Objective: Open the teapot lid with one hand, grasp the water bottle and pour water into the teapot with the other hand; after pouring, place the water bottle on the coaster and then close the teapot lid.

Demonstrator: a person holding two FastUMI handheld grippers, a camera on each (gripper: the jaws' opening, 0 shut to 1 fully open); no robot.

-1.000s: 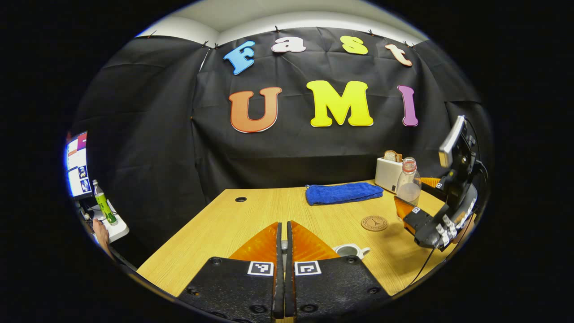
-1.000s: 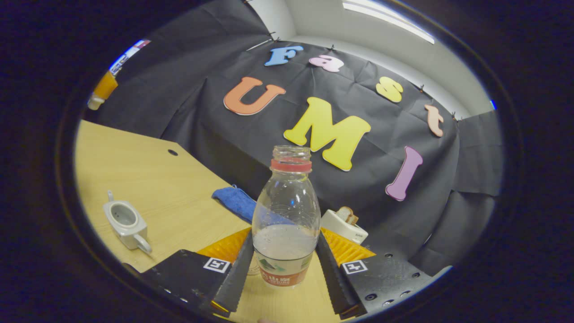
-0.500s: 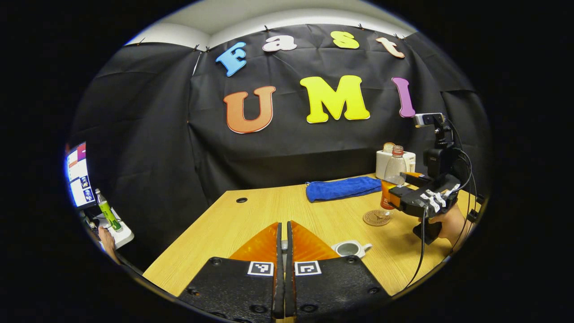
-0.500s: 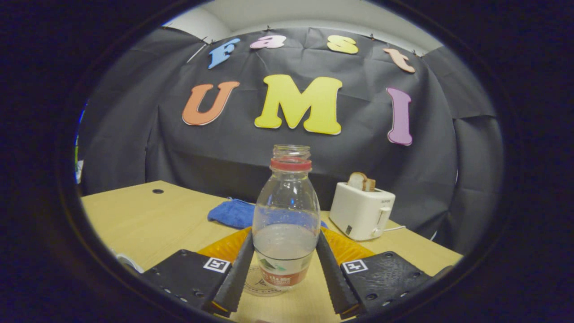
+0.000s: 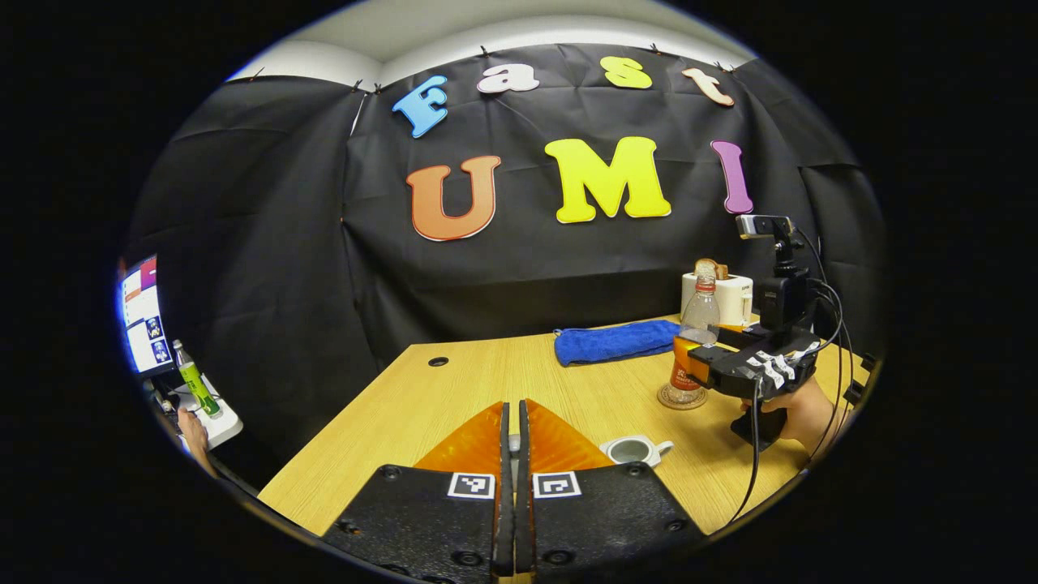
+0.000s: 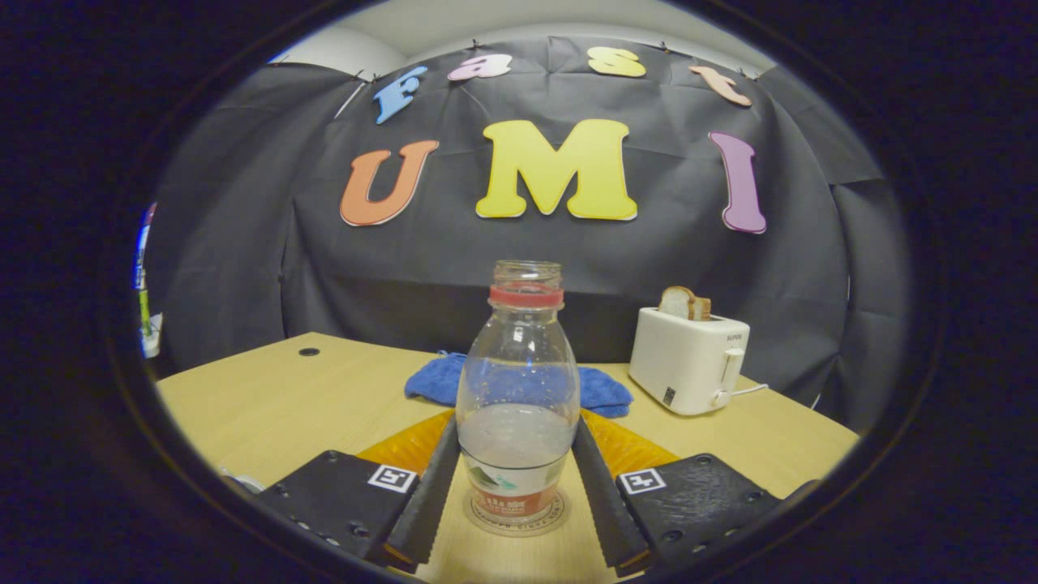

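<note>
The right tongs (image 6: 513, 478) grasp the bottle (image 6: 517, 397), which stands upright on the coaster (image 6: 516, 519) on the bench (image 6: 324, 389). Release slowly and draw straight back, so it does not tip. The left tongs (image 5: 512, 454) are clenched on something small, likely the lid; the teapot (image 5: 635, 448) just beside is open.

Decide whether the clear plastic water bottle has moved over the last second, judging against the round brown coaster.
Yes. The clear plastic water bottle came down and leftward in the left gripper view, and now stands upright on the round brown coaster, with the right claw around it.
</note>
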